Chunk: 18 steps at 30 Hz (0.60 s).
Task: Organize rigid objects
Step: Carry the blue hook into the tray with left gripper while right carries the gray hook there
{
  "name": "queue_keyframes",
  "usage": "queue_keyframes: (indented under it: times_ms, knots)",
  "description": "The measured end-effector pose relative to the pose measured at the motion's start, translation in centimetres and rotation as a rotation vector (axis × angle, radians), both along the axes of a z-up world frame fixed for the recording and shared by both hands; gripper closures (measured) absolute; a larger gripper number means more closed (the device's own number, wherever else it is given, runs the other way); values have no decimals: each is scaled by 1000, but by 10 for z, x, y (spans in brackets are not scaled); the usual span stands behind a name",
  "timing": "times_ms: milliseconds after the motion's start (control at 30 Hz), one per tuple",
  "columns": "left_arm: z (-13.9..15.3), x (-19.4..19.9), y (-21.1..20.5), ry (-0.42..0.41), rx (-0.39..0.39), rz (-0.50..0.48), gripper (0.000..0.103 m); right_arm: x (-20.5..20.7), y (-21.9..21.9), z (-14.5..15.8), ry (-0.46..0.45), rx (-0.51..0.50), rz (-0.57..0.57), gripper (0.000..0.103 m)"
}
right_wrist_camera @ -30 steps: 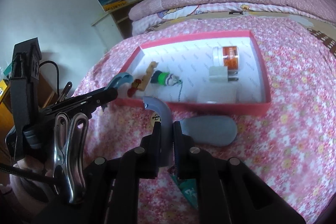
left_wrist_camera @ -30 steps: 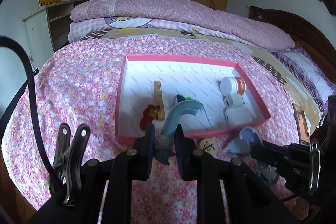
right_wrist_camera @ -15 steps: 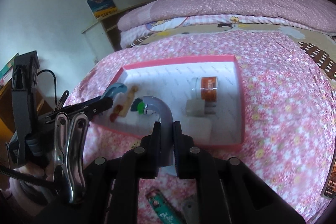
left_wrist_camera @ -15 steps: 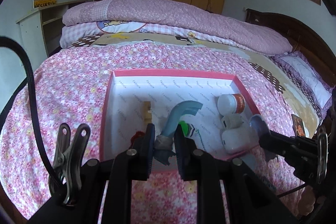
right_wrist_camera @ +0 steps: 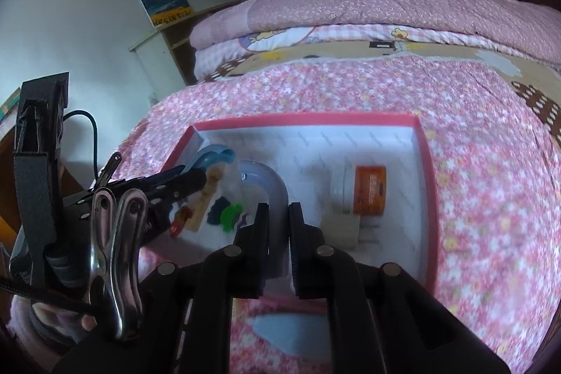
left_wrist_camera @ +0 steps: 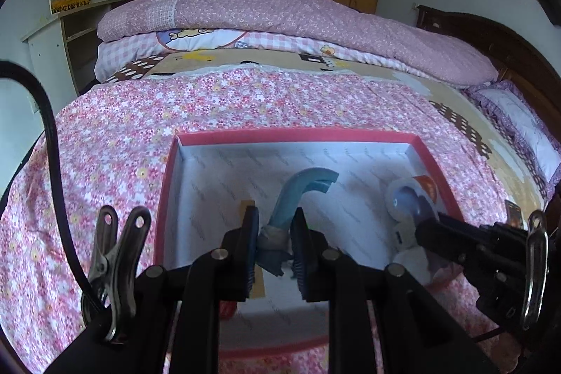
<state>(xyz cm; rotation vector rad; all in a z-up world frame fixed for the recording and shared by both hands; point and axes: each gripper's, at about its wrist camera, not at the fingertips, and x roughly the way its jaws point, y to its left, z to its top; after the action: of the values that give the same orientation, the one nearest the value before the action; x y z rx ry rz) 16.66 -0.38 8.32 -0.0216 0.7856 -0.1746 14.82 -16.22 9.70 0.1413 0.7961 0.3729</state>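
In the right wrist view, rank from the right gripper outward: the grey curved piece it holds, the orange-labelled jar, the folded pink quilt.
1. Grey curved piece, clamped in the right gripper.
2. Orange-labelled jar, in the pink box's right side.
3. Folded pink quilt, across the bed's far end.

Your left gripper (left_wrist_camera: 275,242) is clamped on the base of a curved blue plastic hook-shaped piece (left_wrist_camera: 301,190), held above the white floor of the red-rimmed rectangular box (left_wrist_camera: 294,135). Your right gripper (left_wrist_camera: 426,228) enters from the right over the box's near right corner, carrying a grey-blue rounded piece (left_wrist_camera: 406,198). The box rests on the pink floral bedspread (left_wrist_camera: 115,135).
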Motion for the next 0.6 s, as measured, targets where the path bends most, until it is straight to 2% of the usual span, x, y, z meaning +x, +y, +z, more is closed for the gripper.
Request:
queue_keyframes:
  times_ms: [467,600]
  knots:
    - [-13,22,-4,20,63,45,84,31,16,-11,-21,-87,5,91]
    - [-15,25,-4,27,63,52,73,35,17,-16,-12,-101,8,91]
